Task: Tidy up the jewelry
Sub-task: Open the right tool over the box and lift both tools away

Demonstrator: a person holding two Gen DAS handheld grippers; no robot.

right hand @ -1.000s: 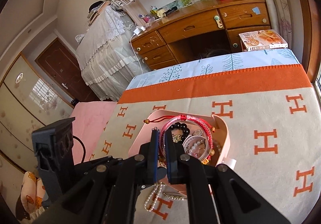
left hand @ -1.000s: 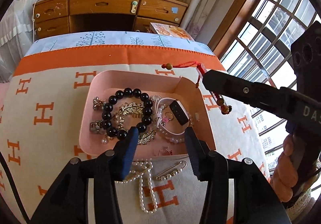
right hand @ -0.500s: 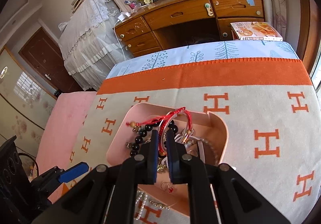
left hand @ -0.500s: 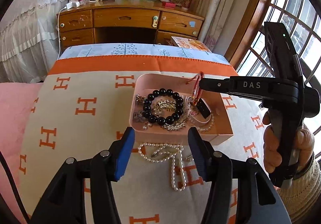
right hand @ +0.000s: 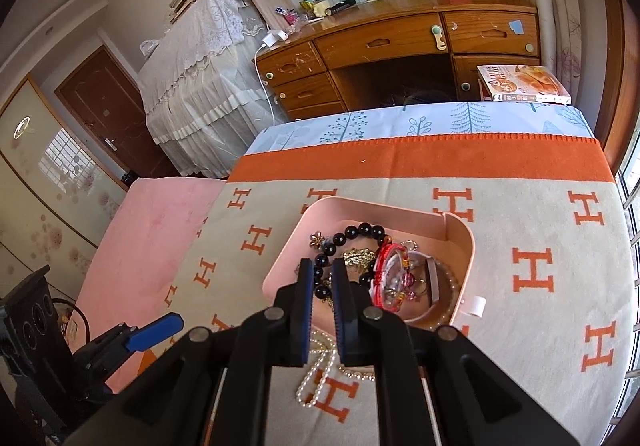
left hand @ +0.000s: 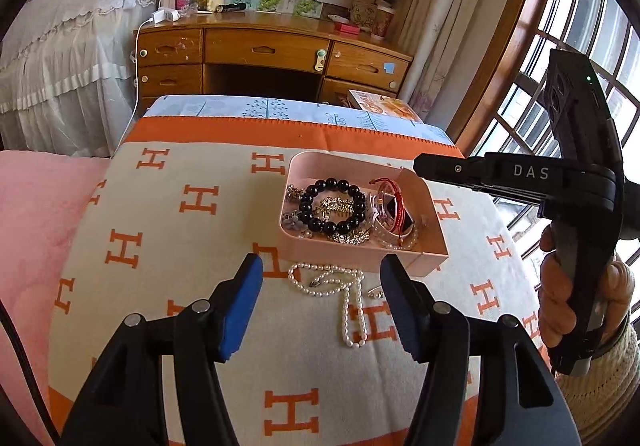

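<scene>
Bedroom scene, bed covered by an orange-patterned blanket [left hand: 168, 246]. Red cord bracelet [right hand: 386, 266], clamped by the right gripper [right hand: 320, 278] a second ago, now lies in the pink tray [left hand: 296, 166]; its fingers are narrowly parted, empty. Left gripper [left hand: 320, 298], fingers wide, hovers near the pearl necklace [left hand: 344, 286], still outside the tray.

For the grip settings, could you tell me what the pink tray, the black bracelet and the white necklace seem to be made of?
Pink tray: looks like matte moulded plastic, with smooth walls and rounded corners.
Black bracelet: glossy round beads with bright highlights, perhaps polished stone or glass.
White necklace: small pearly beads with a soft sheen; real or imitation pearl cannot be told.
</scene>
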